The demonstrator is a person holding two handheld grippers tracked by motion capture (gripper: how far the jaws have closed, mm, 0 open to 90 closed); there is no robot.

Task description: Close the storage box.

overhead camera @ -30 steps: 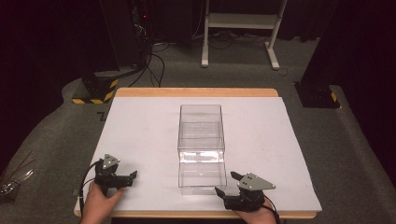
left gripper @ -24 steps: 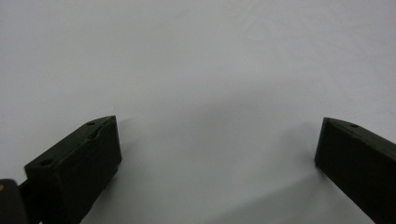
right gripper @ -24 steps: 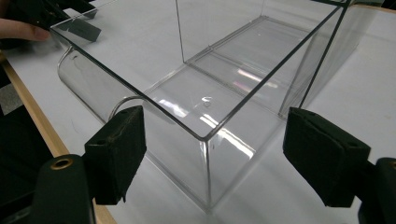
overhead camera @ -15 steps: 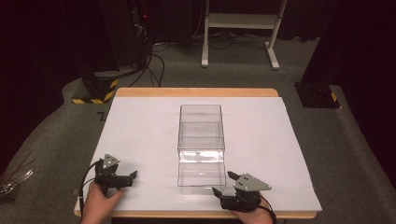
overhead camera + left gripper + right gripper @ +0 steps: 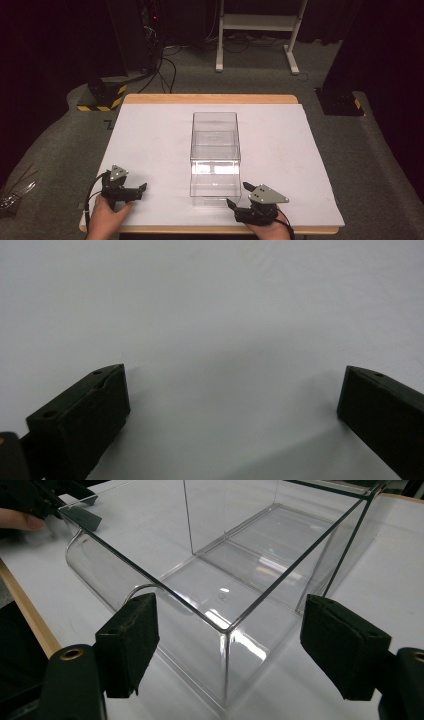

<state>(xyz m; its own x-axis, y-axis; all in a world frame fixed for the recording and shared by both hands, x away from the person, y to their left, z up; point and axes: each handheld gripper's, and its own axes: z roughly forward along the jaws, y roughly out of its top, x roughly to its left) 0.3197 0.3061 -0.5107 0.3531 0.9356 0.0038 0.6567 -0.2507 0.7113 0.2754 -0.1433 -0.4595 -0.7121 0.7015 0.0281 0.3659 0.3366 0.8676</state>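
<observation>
Jaws of the right gripper (image 5: 239,195) stand wide apart, gripping nothing, with the near right corner of the clear plastic box (image 5: 215,150) just ahead of them. In the right gripper view (image 5: 227,645) that corner edge rises midway between the two black pads, and the box's open top stretches away beyond them; whether either pad touches the wall is hard to tell, though they seem to stand just clear of it. The box sits upright on the white table sheet (image 5: 150,145), to the left of and ahead of this gripper.

Off to the right gripper's left, beyond the box's near end, the left gripper (image 5: 141,189) rests low over the sheet in the person's left hand (image 5: 105,215). Its jaws are likewise spread, and in the left gripper view (image 5: 230,400) bare white sheet lies between them.
</observation>
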